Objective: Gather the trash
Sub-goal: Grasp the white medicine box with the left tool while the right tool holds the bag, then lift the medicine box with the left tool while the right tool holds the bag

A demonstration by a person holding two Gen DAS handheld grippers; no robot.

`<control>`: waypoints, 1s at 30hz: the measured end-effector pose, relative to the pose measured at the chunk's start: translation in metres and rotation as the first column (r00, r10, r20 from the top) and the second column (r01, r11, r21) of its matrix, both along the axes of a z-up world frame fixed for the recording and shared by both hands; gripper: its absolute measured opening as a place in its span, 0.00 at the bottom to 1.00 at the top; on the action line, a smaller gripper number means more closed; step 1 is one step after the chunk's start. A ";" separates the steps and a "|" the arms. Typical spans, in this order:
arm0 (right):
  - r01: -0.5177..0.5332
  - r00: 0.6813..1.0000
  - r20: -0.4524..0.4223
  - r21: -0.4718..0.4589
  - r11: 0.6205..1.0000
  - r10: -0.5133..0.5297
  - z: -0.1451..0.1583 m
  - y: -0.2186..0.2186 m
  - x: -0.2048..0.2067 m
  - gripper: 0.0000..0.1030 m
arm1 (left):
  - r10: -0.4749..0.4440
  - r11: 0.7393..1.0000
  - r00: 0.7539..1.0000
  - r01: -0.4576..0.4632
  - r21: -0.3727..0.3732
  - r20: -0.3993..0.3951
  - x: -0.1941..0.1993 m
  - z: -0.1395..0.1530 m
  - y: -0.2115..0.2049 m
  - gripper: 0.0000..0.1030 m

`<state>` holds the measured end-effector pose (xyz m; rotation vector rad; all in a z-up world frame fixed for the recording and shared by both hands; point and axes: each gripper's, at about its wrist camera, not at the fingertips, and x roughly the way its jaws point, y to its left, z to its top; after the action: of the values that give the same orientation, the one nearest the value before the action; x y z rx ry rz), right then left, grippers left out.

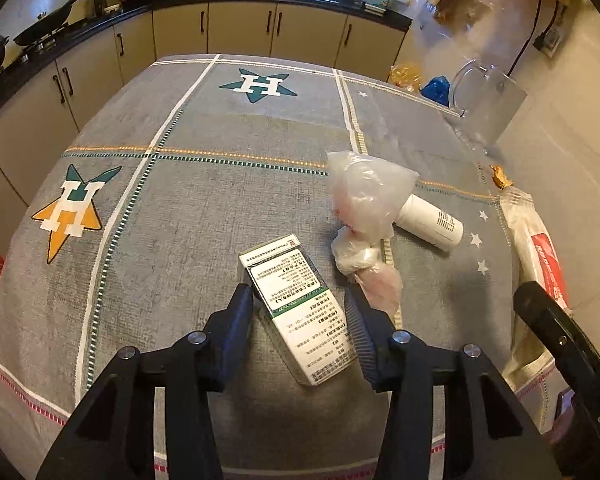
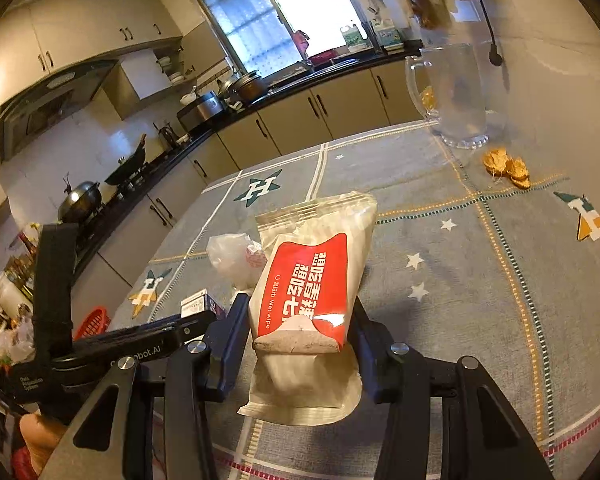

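A white and green printed box (image 1: 300,312) lies on the grey tablecloth (image 1: 188,208) between the fingers of my left gripper (image 1: 300,304), which is open around it without clamping. Crumpled clear plastic bags (image 1: 360,208) and a white bottle (image 1: 432,222) lie just beyond. My right gripper (image 2: 298,316) grips a white and red wet wipe packet (image 2: 312,280) from both sides, tilted up above the cloth. The packet also shows in the left wrist view (image 1: 536,248). The plastic bags (image 2: 236,258) and the box (image 2: 202,304) show left of it.
A glass pitcher (image 2: 456,96) stands at the far right of the table, with brown nut shells (image 2: 508,168) in front of it. A red basket (image 2: 94,320) sits off the table's left side. Kitchen counters (image 1: 260,28) run behind.
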<state>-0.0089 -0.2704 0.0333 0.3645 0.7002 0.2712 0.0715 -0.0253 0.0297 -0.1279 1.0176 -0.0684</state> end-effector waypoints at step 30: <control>-0.013 1.000 -0.024 -0.165 0.986 0.009 -0.016 0.027 0.006 0.50 | -0.028 0.999 0.977 0.018 0.046 0.211 -0.018 0.003 0.005 0.33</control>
<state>-0.0027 -0.2430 0.0171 0.2063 0.7419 0.2179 0.0534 -0.0198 0.0329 -0.0671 0.8077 -0.0791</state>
